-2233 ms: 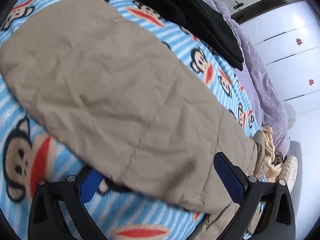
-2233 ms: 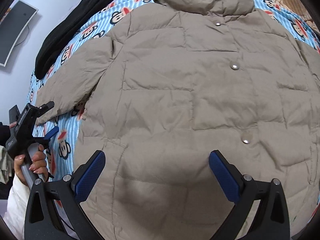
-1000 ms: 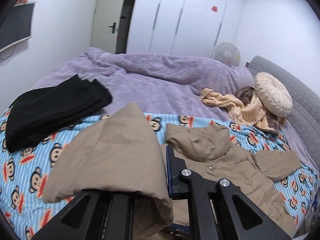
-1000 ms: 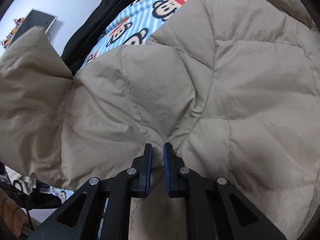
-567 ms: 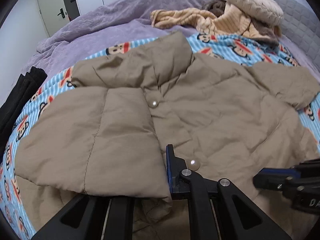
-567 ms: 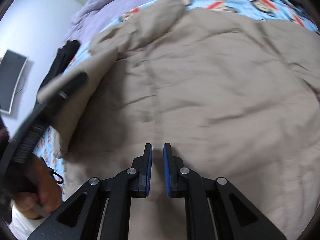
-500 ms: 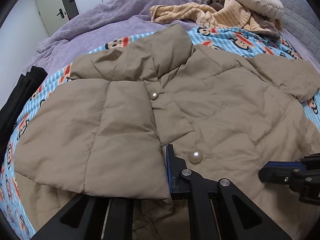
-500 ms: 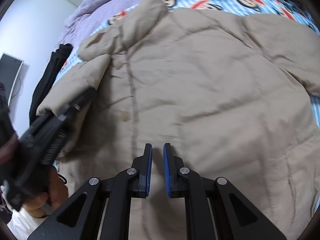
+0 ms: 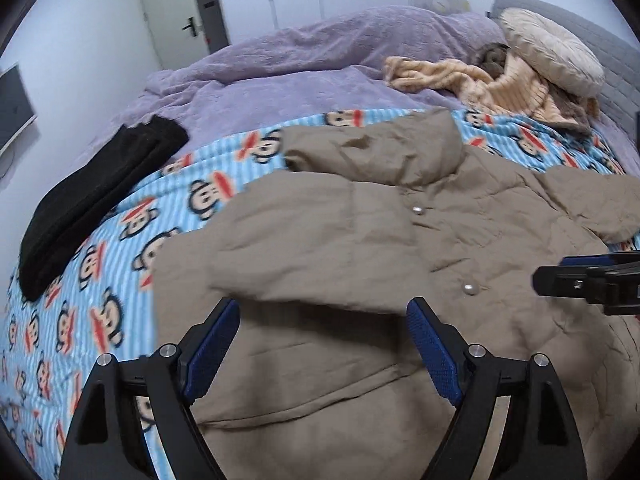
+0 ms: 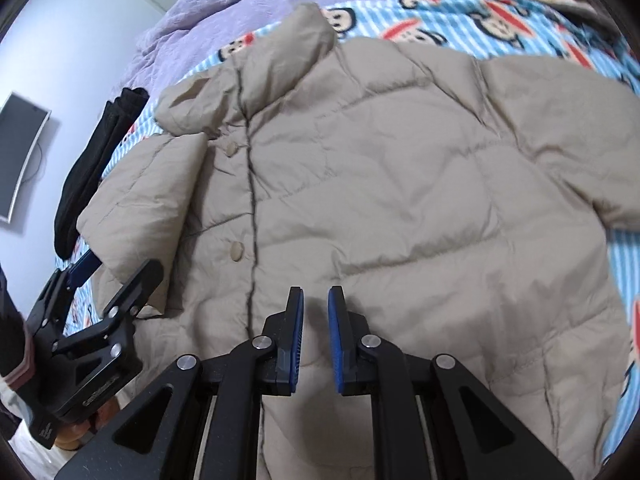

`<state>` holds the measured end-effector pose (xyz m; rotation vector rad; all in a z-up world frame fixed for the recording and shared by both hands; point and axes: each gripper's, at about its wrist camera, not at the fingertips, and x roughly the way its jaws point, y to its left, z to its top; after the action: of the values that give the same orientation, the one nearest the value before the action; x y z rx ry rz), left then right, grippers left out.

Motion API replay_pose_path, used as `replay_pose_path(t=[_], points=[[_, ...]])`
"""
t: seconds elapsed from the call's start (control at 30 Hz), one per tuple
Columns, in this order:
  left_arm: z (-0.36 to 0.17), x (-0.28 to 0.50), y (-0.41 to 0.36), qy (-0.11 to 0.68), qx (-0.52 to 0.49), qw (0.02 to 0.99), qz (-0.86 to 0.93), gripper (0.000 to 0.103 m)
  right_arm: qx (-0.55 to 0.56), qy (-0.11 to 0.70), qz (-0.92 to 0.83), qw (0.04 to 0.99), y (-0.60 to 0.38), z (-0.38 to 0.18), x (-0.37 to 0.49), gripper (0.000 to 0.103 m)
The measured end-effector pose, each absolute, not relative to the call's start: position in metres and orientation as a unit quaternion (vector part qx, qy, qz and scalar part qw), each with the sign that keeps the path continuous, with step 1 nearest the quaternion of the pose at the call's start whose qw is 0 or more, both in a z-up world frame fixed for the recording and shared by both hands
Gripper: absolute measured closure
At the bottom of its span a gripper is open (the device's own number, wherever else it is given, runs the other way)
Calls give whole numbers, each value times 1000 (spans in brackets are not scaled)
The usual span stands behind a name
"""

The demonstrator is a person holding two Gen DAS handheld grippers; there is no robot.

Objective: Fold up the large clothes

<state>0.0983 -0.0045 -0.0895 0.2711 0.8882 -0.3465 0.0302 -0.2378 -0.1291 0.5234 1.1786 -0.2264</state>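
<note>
Left hand-held gripper [image 9: 323, 344]: I've just been opening its jaws; released, nothing pinched, sleeve dropped across the chest.
Right hand-held gripper [image 10: 315, 340]: jaws just parting, empty above the front.
Puffy beige quilted jacket [image 10: 400, 184]: flat on the monkey-print blue blanket [image 9: 120, 280], right sleeve unfolded.

the jacket [image 9: 460, 248] lies flat on the monkey blanket [image 9: 120, 280], which lies on the bed [image 9: 280, 92]. one sleeve [image 9: 304, 240] is folded over the jacket's front, on its left side. the other sleeve [image 9: 596, 204] sticks out to the right. the collar [image 9: 372, 152] is at the far end. left of the jacket lies a folded dark cloth [image 9: 96, 196]. behind the blanket lies a fluffy cover [image 9: 340, 48]. at the far right corner a round pillow [image 9: 552, 56] sits on a knitted throw [image 9: 480, 84].
</note>
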Motion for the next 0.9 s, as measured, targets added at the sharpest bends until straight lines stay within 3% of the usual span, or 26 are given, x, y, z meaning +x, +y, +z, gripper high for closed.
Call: replay_pose_path(t=[0.07,0.1,0.27,0.4,0.57,0.63,0.73,0.9], points=[[-93,110,26,437,112,883,-127,17,216,539,-95,809,-225,-116,34,34],[-98,118,44,447,100,883,-102,17,198,530,-87,820,-214,-109,40,28],[-138,140,93,509,50,858,-47,17,64,511,-21,857,-139,-89,75,27],[-162,145,102,532,21,845,-49,17,-81,528,5,845,-76,-108,103,26],[-165,147,101,536,19,842,-58,17,-154,513,-40,844,-67,-128,129,27],[-160,151,106,543,-1,837,-71,17,-104,495,-87,858,-97,-116,135,27],[-149,170,118,544,-59,832,-91,17,70,480,-136,864,-168,-103,127,26],[-153,228,127,555,-127,817,-92,17,292,484,-152,811,-254,-132,89,29]])
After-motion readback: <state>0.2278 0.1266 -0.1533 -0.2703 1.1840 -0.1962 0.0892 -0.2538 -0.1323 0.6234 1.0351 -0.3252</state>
